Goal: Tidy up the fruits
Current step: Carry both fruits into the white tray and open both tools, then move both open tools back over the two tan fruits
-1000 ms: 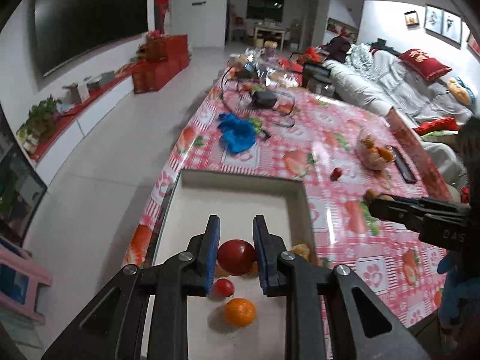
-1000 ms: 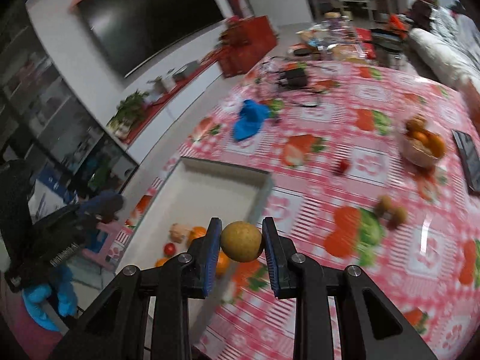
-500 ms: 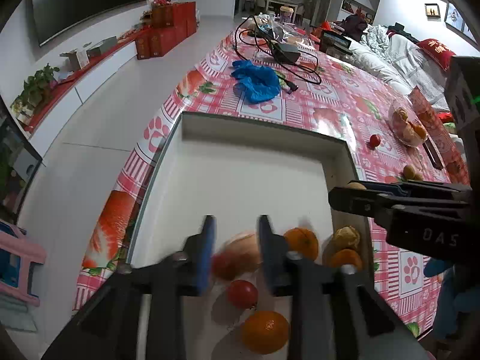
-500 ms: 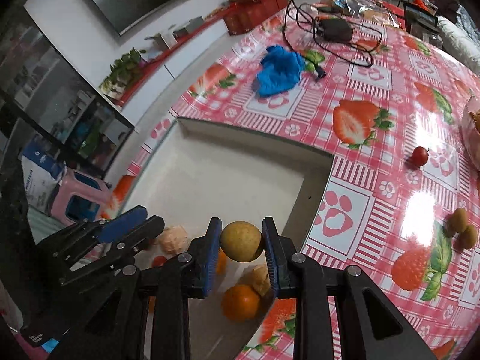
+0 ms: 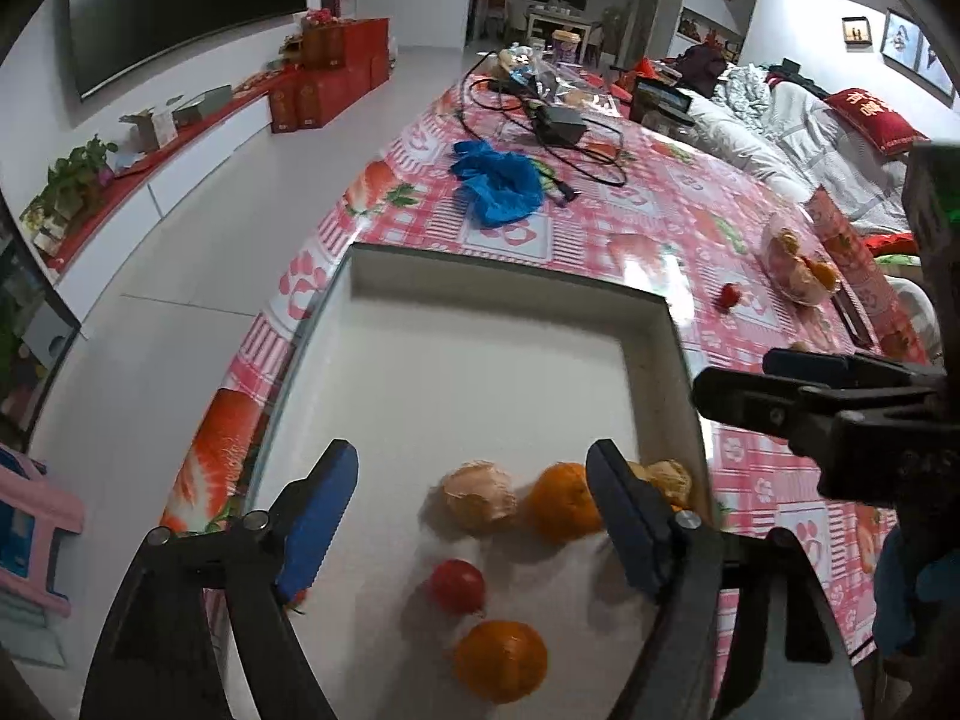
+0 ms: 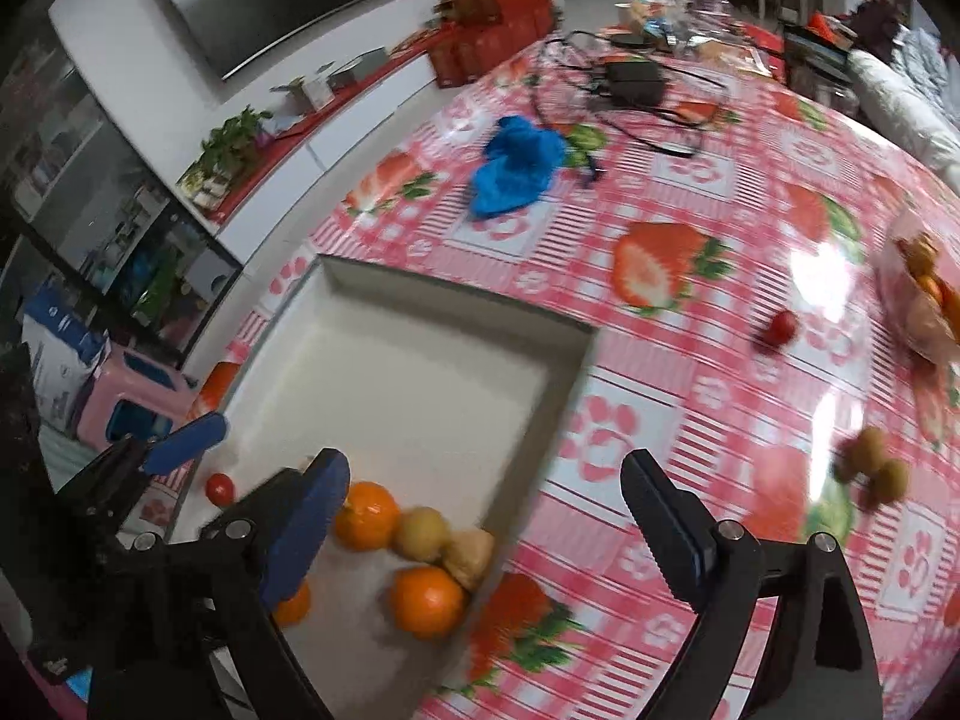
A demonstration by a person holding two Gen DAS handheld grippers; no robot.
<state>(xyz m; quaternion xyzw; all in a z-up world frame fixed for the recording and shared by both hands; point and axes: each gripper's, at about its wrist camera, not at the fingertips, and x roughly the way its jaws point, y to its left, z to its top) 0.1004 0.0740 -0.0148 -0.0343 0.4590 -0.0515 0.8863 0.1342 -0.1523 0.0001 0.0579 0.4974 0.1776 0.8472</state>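
Left wrist view: left tool (image 5: 471,519) wide, jaws just been opening, nothing between the pads; red fruit (image 5: 457,585) lies free in the white tray (image 5: 510,282) beside two oranges and a peeled one. Right wrist view: right tool (image 6: 486,519) also wide, jaws just opened, empty; yellow-brown fruit (image 6: 422,534) rests in the tray's near corner, touching an orange (image 6: 366,515). Step in hand: release into tray, done for both. Loose on the surface (image 6: 690,228): small red fruit (image 6: 780,329), brown pair (image 6: 870,461). Next likely: lift clear, reach for those.
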